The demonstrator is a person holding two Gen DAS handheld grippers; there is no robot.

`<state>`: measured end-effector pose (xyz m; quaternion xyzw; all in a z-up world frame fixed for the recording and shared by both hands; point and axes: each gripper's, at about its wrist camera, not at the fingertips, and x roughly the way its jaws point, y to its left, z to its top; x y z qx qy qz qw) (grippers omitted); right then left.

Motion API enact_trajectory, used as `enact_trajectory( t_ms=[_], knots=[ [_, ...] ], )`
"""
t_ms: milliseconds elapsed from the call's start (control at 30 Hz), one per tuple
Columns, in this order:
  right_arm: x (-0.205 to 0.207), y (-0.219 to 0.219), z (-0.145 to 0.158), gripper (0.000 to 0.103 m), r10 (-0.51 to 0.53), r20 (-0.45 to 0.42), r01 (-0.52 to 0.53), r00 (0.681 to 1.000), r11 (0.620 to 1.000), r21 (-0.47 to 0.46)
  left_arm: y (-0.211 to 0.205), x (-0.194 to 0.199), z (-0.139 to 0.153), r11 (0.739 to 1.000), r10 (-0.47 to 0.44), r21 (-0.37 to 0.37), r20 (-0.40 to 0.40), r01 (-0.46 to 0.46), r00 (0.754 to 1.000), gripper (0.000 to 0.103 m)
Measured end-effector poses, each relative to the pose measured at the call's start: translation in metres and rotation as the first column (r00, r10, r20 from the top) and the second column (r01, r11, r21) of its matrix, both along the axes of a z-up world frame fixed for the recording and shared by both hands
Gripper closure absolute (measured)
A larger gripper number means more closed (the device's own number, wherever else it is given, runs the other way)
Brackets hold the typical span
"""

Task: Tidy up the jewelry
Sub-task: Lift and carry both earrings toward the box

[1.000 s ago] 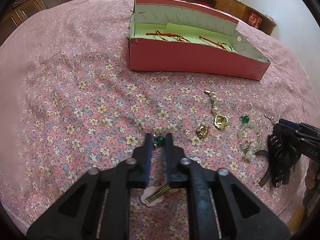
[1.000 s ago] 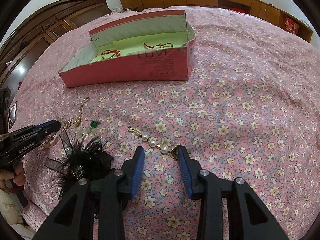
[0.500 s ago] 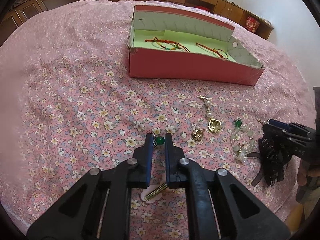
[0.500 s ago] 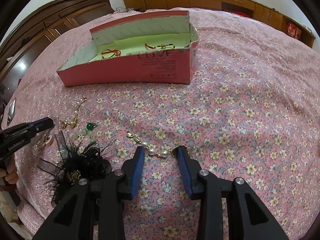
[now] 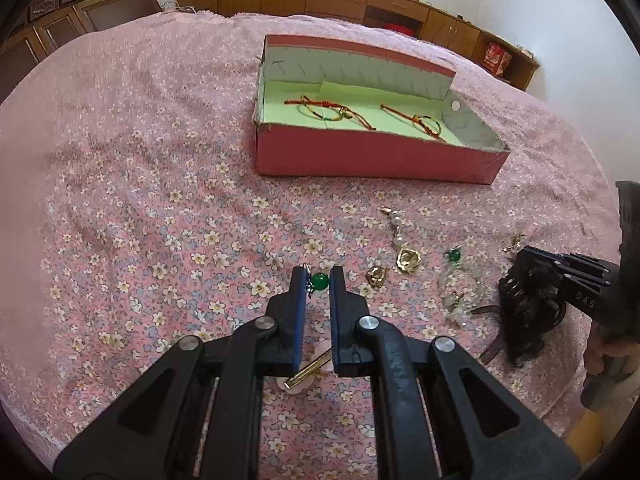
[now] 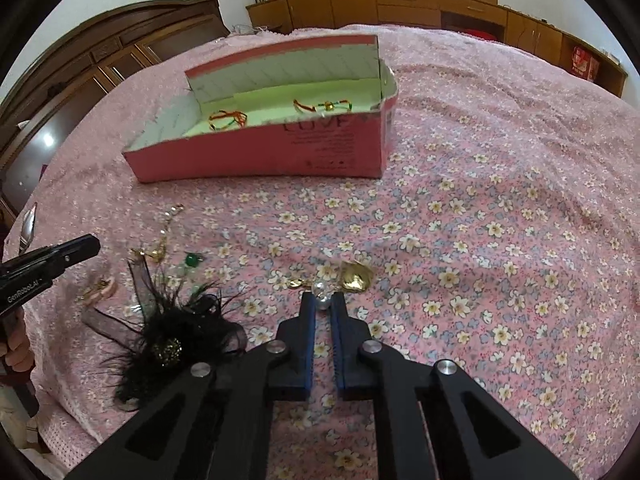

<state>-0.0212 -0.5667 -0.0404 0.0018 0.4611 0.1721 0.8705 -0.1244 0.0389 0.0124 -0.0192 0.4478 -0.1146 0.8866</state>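
An open pink box (image 5: 376, 156) (image 6: 256, 152) with a pale green floor holds two red cord bracelets (image 5: 332, 110) (image 6: 228, 120). My left gripper (image 5: 318, 280) is shut on a green-bead earring (image 5: 319, 281) and holds it above the floral bedspread. My right gripper (image 6: 323, 300) is shut on a pearl-and-gold earring (image 6: 322, 291); its gold heart pendant (image 6: 354, 276) hangs past the fingertips. Loose on the bed lie a pearl-and-gold earring (image 5: 406, 254), a small gold piece (image 5: 376, 276) and a green-bead earring (image 5: 454, 256) (image 6: 192, 260).
A black feathered hair clip (image 6: 176, 328) (image 5: 528, 308) lies near the bed's front edge. A gold hair pin on a pink flower (image 5: 308, 372) lies under my left gripper. Wooden cabinets (image 6: 400, 0) line the far wall.
My right gripper closed on the pearl-and-gold earring and raised it. My left gripper rose and drew back with the green-bead earring.
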Motion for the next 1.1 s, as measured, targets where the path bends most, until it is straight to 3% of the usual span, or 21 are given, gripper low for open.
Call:
enact_trajectory(
  t_ms=[400,667,1100],
  knots=[
    [-0.011,-0.014,0.041,0.094,-0.027,0.064,0.020,0.998,0.993,0.116,0.007,-0.014,0.024,1.000,0.002,-0.023,0.048,-0.001,0.999,0.100],
    [-0.011,-0.014,0.068,0.094,-0.024,0.120,0.006,0.992,0.989,0.146,0.010,-0.011,0.046,0.999,0.000,-0.037,0.084,0.003,0.997,0.100],
    [0.017,-0.002,0.104,0.094,0.000,0.190,-0.030,0.982,0.988,0.153,-0.005,0.031,0.083,1.000,-0.025,-0.014,0.170,0.027,0.985,0.100]
  ],
)
